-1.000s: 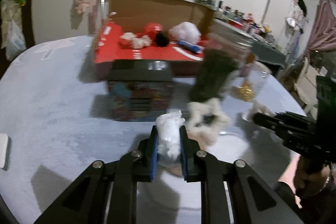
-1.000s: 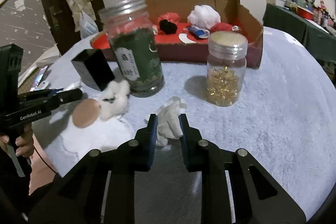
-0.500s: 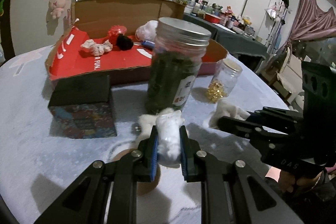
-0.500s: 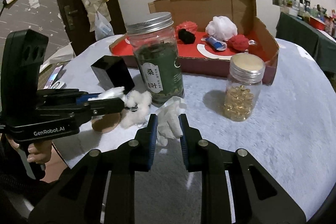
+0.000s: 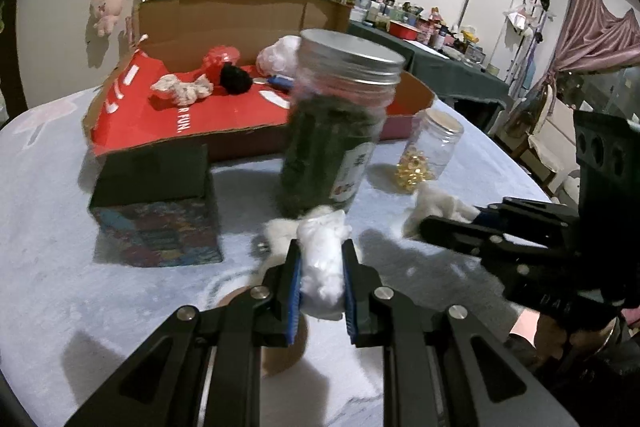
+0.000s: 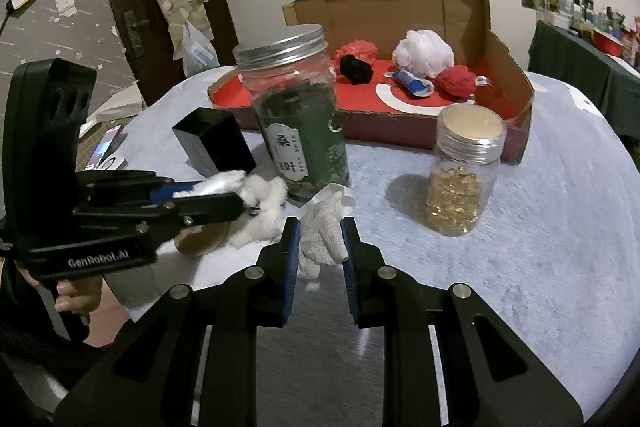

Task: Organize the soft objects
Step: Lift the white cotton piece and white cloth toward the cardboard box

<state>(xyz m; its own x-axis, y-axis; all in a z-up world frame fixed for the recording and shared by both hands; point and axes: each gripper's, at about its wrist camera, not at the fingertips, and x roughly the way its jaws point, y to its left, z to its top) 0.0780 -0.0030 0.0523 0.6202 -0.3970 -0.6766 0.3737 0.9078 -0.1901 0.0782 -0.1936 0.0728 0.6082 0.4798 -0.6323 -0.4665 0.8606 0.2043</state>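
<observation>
Clearly, with the left tongs [image 5: 322, 273] clamped on a white cotton wad [image 5: 323, 259] and the right tongs [image 6: 320, 247] pinching a white mesh glove [image 6: 325, 227], the tea jar [image 6: 298, 119] at twelve o'clock, near both, risks toppling on the counter [image 6: 540, 247] if clipped en route to the cardboard tray [image 6: 516, 95].

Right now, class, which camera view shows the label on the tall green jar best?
The right wrist view: the tall green jar is sharp there, its label facing the camera. In the left wrist view the jar is blurred, its label turned sideways.
</observation>
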